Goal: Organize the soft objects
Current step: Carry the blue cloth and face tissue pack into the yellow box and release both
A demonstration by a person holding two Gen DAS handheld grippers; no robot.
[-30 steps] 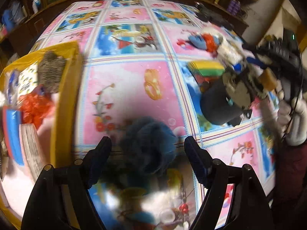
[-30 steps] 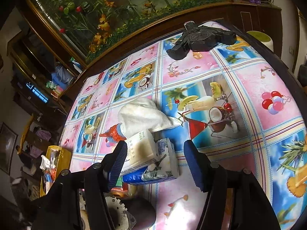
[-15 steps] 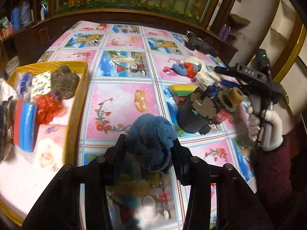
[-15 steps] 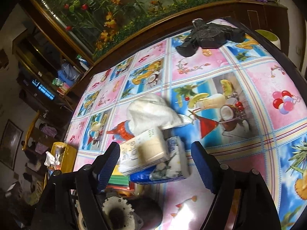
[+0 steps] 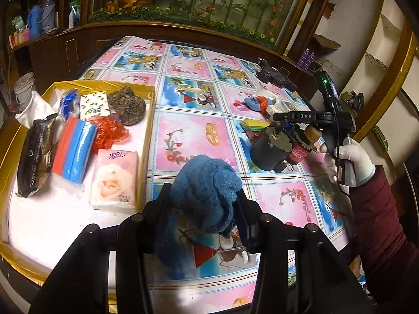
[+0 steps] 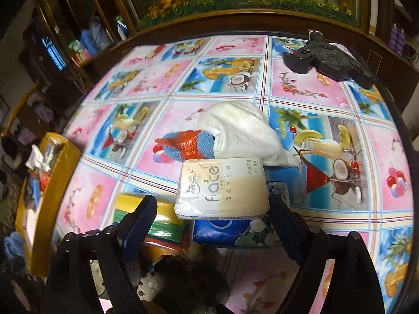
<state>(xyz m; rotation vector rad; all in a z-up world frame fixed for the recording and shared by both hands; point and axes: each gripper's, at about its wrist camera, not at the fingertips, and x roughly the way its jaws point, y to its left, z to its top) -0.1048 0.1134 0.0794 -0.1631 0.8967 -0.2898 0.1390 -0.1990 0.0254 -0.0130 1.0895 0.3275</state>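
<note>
two claws: left claw (image 5: 203, 204) grips blue knit (image 5: 207, 183); right claw (image 6: 212, 222) closing around tissue pack (image 6: 222, 188).

blue tissue pack (image 6: 222, 231) mostly hidden under cream pack (image 6: 222, 188), yellow box (image 6: 49, 172) blurred, edge-cropped

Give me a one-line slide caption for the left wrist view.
Left gripper holds a blue knitted cloth above the tablecloth, beside the yellow tray of sorted soft goods.
</note>
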